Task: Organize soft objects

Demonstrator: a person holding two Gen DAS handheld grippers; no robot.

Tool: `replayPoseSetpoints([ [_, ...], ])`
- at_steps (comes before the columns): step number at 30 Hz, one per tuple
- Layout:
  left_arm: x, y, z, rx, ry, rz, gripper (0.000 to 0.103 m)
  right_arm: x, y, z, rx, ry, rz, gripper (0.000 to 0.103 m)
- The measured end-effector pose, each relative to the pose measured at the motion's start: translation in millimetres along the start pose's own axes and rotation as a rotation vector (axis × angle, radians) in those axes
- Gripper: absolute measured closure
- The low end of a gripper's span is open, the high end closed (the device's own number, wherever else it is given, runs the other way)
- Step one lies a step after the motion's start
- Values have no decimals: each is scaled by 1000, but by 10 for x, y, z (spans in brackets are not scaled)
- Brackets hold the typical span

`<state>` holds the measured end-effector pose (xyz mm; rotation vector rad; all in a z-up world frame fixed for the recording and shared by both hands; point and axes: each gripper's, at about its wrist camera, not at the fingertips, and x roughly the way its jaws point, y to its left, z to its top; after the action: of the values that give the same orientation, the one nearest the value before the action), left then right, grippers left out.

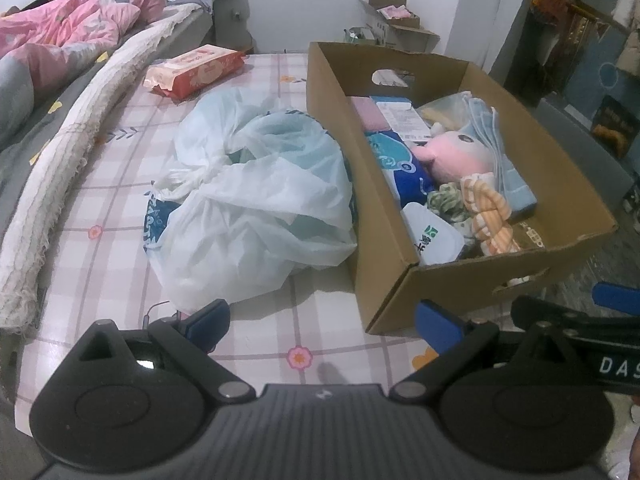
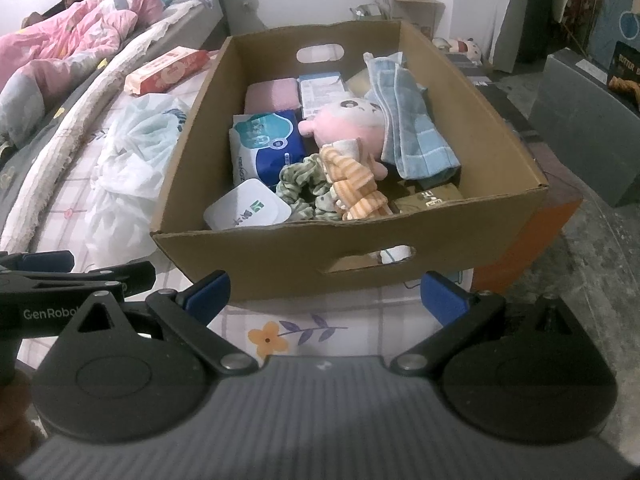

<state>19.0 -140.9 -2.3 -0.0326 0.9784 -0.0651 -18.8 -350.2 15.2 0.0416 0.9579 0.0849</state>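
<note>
Both your left gripper and right gripper hang spread and empty; next, probably reach the crumpled white plastic bag at frame centre, beside the brown cardboard box.

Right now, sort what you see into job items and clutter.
Job: cardboard box, pink plush toy, blue towel, striped cloth, green scrunchie, plastic bag.

Clutter: red tissue pack, pink quilt, far boxes.
</note>
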Motion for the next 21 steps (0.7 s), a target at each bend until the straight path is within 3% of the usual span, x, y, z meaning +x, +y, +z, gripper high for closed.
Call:
replayPoseSetpoints([
  [21, 48, 0, 1, -5, 17, 0, 3, 35, -10, 12, -5, 13, -1, 1],
])
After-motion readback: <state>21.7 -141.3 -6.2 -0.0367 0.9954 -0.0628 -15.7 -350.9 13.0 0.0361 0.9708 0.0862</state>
